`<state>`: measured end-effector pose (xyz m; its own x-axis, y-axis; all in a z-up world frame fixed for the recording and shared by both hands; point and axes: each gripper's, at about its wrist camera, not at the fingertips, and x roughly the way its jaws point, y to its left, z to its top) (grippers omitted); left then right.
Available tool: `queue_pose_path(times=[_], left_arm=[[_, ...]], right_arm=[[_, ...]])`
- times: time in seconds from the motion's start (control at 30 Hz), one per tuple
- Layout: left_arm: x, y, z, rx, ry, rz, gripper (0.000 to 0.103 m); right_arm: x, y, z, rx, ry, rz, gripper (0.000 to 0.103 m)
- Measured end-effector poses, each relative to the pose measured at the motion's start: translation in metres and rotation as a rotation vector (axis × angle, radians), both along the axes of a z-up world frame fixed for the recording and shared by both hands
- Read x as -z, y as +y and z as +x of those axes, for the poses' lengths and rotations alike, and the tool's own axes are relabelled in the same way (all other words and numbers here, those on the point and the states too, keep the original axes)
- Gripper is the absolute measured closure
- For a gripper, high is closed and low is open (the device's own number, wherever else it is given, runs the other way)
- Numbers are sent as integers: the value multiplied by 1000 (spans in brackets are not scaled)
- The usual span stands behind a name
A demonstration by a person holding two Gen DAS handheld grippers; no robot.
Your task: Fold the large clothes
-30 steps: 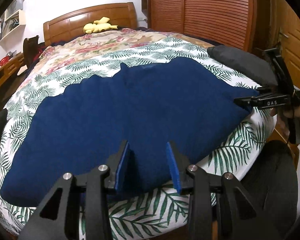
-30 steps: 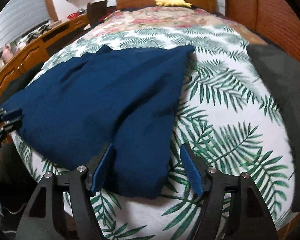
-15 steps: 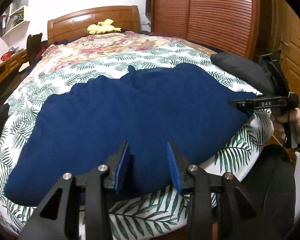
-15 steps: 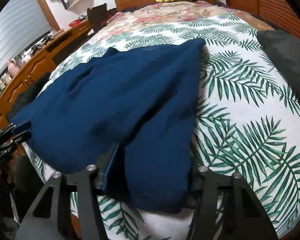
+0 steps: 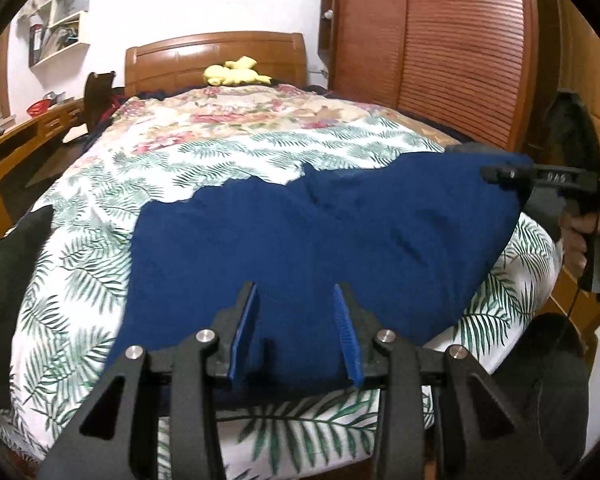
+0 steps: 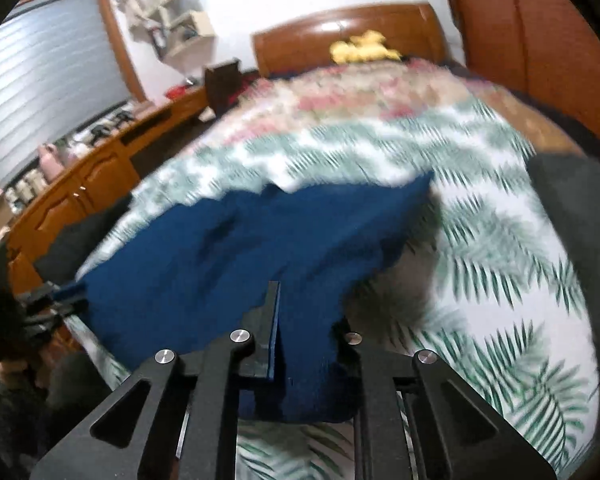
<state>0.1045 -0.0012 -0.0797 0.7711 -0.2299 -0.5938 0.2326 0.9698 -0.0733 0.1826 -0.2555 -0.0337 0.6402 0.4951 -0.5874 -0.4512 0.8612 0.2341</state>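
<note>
A large dark blue garment (image 5: 300, 240) lies across the near end of the bed. In the left wrist view my left gripper (image 5: 298, 320) holds its near hem between the blue pads (image 5: 244, 332), with cloth bunched between the fingers. My right gripper (image 6: 306, 320) is shut on the garment's other near corner (image 6: 308, 368) and lifts it off the bed. The right gripper also shows at the right in the left wrist view (image 5: 500, 174), holding the raised corner. The left gripper shows at the left edge of the right wrist view (image 6: 56, 296).
The bed has a palm-leaf cover (image 5: 100, 280) and a floral quilt (image 5: 240, 116) behind it. A yellow plush toy (image 5: 236, 74) lies by the wooden headboard. Dark cloth (image 6: 580, 208) lies at the bed's right edge and more (image 5: 8, 264) at its left. A wooden wardrobe (image 5: 440, 48) stands right, a desk (image 6: 80, 176) left.
My right gripper closed on the garment's corner and lifted it. Both grippers have risen, and the near edge of the garment has come up off the bed with them.
</note>
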Motion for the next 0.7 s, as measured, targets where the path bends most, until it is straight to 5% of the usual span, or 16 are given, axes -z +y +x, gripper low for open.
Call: queue_pose_path(times=[0.27,0.47,0.7], left_arm=[[-10,45,-15,-84,-31,-17,66],[-13,80,-32,-156,-42,-7,66],[-10,103,-42,-204,-35,-2,66]], right_arm=[[-55,130,-1,-229,-151,-38,94],[-55,227,-2,-374,-167,-53,95],[-32,276,-12,-438,-135,-79,96]])
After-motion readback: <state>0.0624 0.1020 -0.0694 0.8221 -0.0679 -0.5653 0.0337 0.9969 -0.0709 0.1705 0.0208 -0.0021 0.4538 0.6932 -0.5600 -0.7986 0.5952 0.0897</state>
